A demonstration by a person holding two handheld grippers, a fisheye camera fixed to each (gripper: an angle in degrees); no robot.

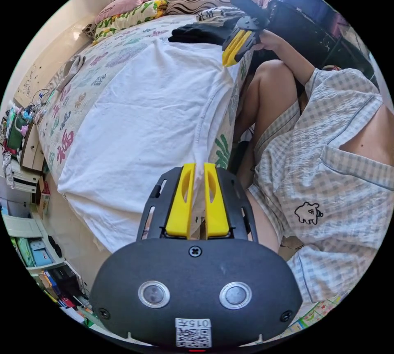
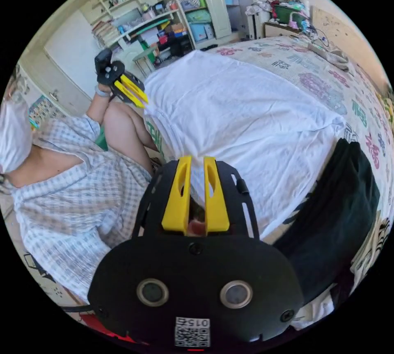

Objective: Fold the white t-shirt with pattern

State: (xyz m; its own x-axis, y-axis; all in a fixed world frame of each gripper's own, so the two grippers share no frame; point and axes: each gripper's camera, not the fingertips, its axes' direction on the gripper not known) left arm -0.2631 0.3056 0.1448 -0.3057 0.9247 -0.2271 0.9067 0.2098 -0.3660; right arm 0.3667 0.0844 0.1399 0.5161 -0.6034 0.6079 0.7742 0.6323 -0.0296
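A white t-shirt [image 1: 156, 116] lies spread flat on the patterned bedspread [image 1: 78, 99], plain side up, with no pattern showing. Its near edge hangs over the bed's side. My left gripper [image 1: 200, 167] is shut on that edge at one corner, with white cloth running down between the yellow jaws. In the same view my right gripper [image 1: 227, 60] pinches the far corner of this edge. In the right gripper view, the right gripper [image 2: 197, 161] is shut on the t-shirt [image 2: 246, 116], and the left gripper [image 2: 143, 101] holds the corner further along.
A black garment [image 2: 340, 206] lies on the bed beside the t-shirt, also seen as a dark pile [image 1: 201, 34]. Pillows [image 1: 131, 9] sit at the head. A person in checked clothes [image 1: 328, 157] sits against the bed's side. Cluttered shelves [image 2: 152, 21] stand beyond.
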